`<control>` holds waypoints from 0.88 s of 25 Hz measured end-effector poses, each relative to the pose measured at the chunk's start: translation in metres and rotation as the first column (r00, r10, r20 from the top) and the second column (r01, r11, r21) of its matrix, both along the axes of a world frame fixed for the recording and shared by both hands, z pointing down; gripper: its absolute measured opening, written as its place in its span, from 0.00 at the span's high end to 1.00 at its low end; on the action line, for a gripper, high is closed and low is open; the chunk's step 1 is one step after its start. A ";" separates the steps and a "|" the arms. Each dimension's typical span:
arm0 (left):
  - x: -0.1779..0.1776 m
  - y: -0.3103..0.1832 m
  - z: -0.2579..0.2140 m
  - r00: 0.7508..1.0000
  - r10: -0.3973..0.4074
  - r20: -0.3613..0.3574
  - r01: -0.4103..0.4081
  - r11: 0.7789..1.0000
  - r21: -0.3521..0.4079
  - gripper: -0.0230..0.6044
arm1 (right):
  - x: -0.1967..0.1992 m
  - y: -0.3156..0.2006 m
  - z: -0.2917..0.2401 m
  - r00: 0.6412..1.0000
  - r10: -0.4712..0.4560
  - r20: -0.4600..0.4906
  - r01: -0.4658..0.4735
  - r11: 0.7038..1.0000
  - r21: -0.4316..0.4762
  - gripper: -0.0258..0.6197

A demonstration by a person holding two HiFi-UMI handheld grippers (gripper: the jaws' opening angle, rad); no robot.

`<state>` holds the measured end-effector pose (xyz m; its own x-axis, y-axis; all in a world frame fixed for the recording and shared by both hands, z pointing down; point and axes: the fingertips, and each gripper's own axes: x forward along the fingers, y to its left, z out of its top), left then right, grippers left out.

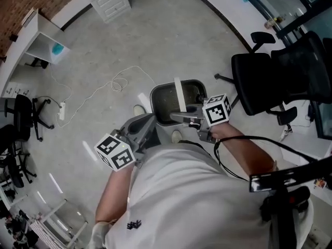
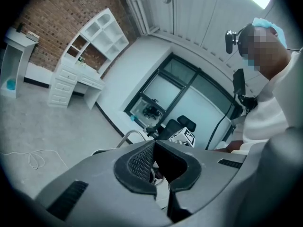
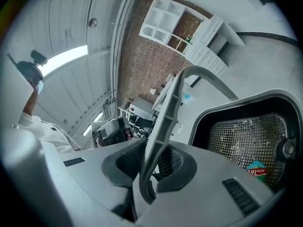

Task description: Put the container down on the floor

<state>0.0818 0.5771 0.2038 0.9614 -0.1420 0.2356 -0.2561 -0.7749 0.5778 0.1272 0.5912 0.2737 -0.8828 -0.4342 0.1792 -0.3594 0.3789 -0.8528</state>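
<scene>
Head view: the bin (image 1: 168, 101) hangs just above the floor (image 1: 155, 45), near the person's feet, its handle (image 1: 179, 91) in the right gripper (image 1: 193, 120).

Left gripper view: the left gripper (image 2: 154, 161) is closed and empty.

Right gripper view: the jaws pinch only the thin handle, so the bin could swing, slip and drop, or land tilted.

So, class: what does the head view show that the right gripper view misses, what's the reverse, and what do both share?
Head view only: a white cable on the floor and the right gripper's marker cube. Right gripper view only: mesh lining and a sticker inside the container. Both: the right gripper shut on the container's handle.
</scene>
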 end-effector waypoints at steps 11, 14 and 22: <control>-0.050 -0.182 -0.003 0.998 0.007 -0.056 -0.007 1.000 -0.012 0.95 | -0.045 -0.169 0.001 0.999 0.008 -0.036 -0.008 1.000 -0.014 0.90; -0.078 -0.231 -0.005 0.998 0.015 -0.065 -0.015 1.000 0.000 0.95 | -0.066 -0.222 0.001 0.999 0.007 -0.036 -0.006 1.000 0.011 0.90; -0.153 -0.339 0.001 0.997 -0.055 -0.061 0.054 0.998 -0.020 0.95 | -0.116 -0.370 0.005 1.000 -0.014 0.002 0.014 1.000 0.026 0.90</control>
